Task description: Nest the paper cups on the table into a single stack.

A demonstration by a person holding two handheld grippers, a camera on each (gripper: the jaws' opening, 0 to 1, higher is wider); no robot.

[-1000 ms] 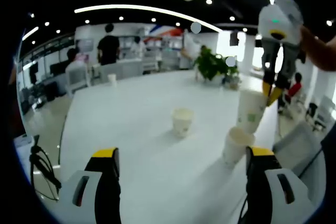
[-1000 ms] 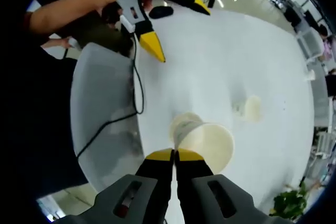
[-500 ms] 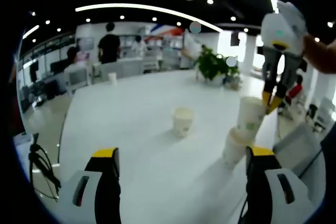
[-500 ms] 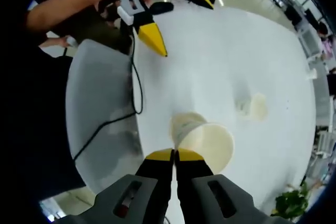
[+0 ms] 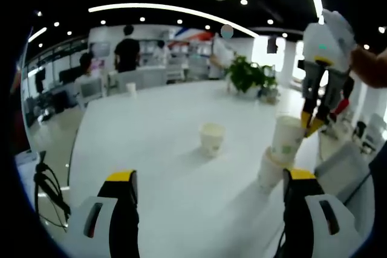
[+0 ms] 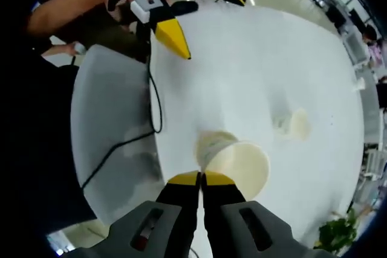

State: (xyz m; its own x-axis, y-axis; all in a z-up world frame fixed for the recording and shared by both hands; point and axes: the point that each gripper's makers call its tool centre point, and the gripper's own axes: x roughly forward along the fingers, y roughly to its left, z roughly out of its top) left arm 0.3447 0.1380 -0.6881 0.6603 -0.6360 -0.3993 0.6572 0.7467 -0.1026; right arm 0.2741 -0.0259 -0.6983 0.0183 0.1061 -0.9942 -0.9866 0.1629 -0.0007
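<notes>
On the white table [image 5: 151, 131], far to the left and well apart from the others, a small cup [image 5: 129, 88] stands near the far edge. In the middle stands one lone cup [image 5: 211, 139], pale, with a faint green print. To the right is the bottom cup [image 5: 269, 170], close to the table's near edge. The right gripper [image 5: 313, 122] pinches the rim of the top cup [image 5: 286, 139] with its jaws closed on it, and that cup sits tilted partway into the bottom one. The left gripper [image 5: 205, 179] waits low over the table with its jaws wide open, holding nothing.

I think the top cup needs to be straightened, then pushed gently down so it slides in all the way. Too hard a push could tip the pair off the edge. Seen from above, the top cup [image 6: 236, 164] is creamy and empty inside.
</notes>
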